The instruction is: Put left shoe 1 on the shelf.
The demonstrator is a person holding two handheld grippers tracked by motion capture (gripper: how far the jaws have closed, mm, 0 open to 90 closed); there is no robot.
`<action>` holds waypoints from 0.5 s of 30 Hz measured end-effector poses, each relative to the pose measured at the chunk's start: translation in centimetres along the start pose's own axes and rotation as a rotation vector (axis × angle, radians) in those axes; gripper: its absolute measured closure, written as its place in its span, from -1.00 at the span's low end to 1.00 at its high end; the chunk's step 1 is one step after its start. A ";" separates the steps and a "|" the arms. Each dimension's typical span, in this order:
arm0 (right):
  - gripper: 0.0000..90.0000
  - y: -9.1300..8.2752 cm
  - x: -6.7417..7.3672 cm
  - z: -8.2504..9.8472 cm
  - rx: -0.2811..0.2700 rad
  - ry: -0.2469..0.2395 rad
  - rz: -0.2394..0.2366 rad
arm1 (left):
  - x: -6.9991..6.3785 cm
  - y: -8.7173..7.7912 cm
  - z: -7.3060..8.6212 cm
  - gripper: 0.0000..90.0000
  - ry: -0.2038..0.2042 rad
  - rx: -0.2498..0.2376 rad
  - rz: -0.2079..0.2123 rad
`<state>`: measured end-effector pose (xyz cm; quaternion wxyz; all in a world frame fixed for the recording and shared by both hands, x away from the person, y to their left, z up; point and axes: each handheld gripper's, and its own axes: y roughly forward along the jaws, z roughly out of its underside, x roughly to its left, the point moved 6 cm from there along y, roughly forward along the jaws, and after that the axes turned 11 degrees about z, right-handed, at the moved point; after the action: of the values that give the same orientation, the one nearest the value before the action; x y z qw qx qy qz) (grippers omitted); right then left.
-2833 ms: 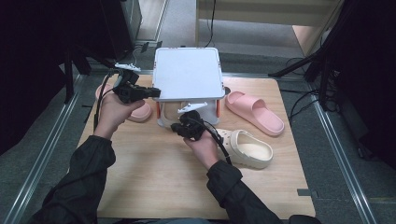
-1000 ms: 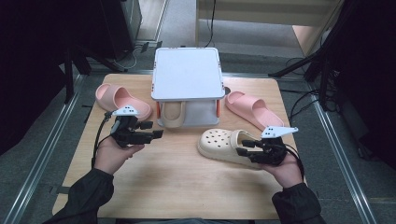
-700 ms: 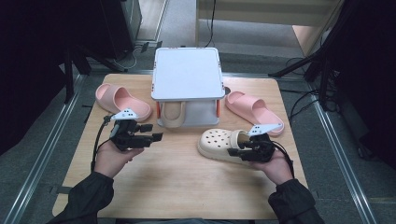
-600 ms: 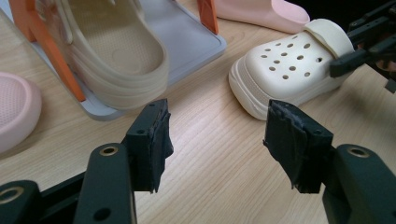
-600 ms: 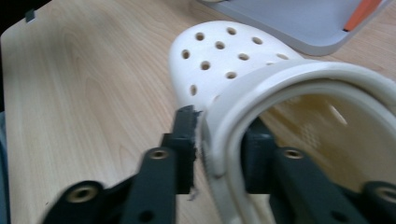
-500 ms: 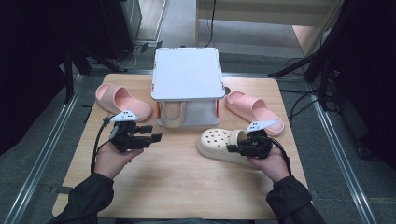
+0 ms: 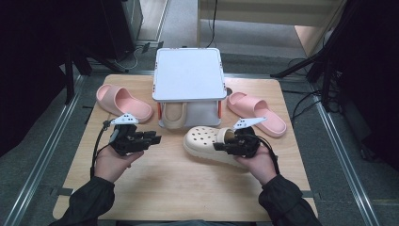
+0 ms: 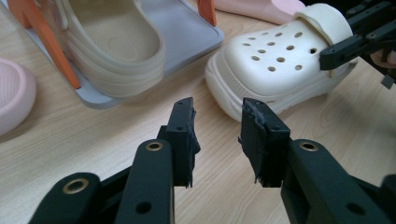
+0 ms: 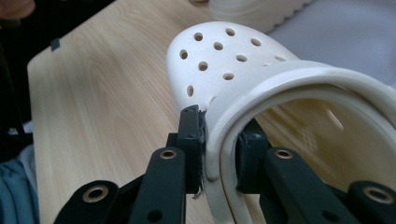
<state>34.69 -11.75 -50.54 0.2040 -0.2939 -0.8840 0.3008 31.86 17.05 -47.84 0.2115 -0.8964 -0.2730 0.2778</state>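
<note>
Cream clog [image 7: 207, 143] dotted with round holes, second cream clog [image 7: 175, 114] seen beneath a white-topped rack [image 7: 188, 74] with orange legs, two pale pink slides [image 7: 123, 102] [image 7: 256, 113], light wood-grain table [image 7: 179, 188], black gripper jaws.

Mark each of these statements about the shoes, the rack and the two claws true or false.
1. The right claw is clamped on the cream clog. True.
2. The left claw holds a pink slide. False: nothing is between its jaws.
3. A second cream clog sits under the white rack. True.
4. Both pink slides lie left of the rack. False: one pink slide lies on its left, the other pink slide on its right.
</note>
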 end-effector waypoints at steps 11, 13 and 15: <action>0.70 3.1 2.8 -0.9 0.047 -0.007 -0.045 | 0.0 -0.1 0.6 0.49 -0.017 -0.014 -0.007; 0.70 4.0 3.3 -0.8 0.064 -0.017 -0.044 | -0.1 0.0 0.6 0.49 -0.016 -0.013 -0.006; 0.70 4.2 3.5 -0.7 0.070 -0.022 -0.047 | -0.2 0.0 0.7 0.49 -0.010 -0.015 -0.010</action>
<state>34.15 -6.51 -52.10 0.2114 -0.2622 -0.8818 0.3300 31.36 17.09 -48.29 0.2047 -0.8952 -0.2805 0.2793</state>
